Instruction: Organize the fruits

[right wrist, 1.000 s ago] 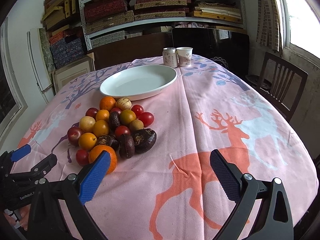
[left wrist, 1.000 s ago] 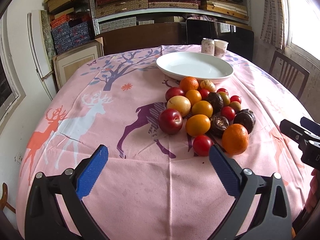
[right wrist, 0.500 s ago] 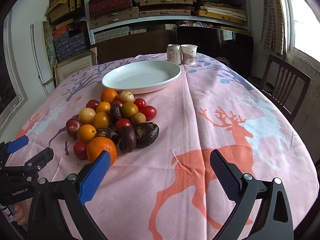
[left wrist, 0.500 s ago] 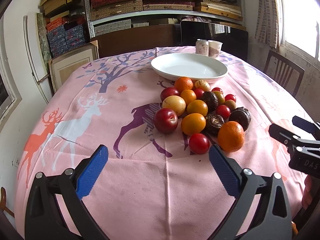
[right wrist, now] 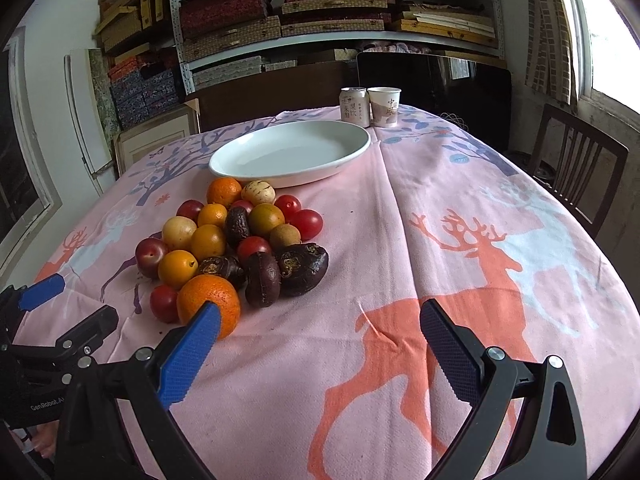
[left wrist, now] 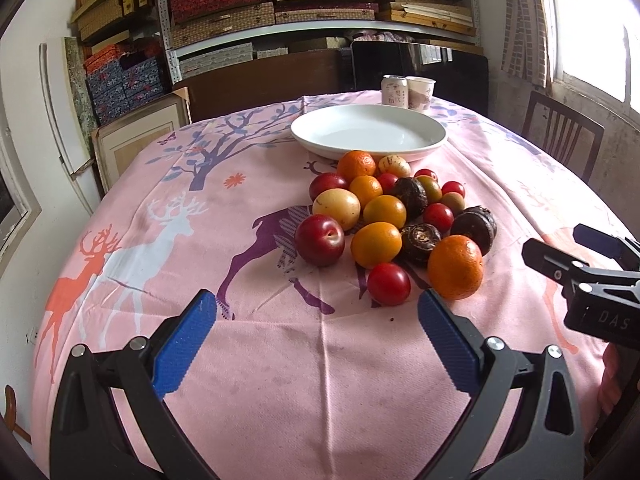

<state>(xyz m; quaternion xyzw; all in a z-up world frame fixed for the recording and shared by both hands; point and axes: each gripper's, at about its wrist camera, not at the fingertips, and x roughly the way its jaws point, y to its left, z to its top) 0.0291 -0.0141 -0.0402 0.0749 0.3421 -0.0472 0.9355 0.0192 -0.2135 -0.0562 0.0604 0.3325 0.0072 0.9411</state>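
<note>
Fruit pile (left wrist: 394, 216): oranges, plums, cherry tomatoes and dark wrinkled fruits, heaped touching one another on the pink deer-print cloth surface (left wrist: 280, 360). Shallow white oval ceramic plate (left wrist: 368, 132) sits empty just behind the heap, likely the sorting destination. Nothing moved yet, by my reading.

Left gripper (left wrist: 316, 328): blue-padded fingers (left wrist: 182, 350) spread wide, nothing between them, held low over the cloth, aimed at the near edge of the pile. Small red cherry tomato (left wrist: 389, 283) and large orange (left wrist: 455, 267) lie nearest.

Right gripper (right wrist: 320, 338): fingers likewise spread, empty, pointed past the heap's right side; the orange shows just behind its left pad. Both level, approach pose.
</note>
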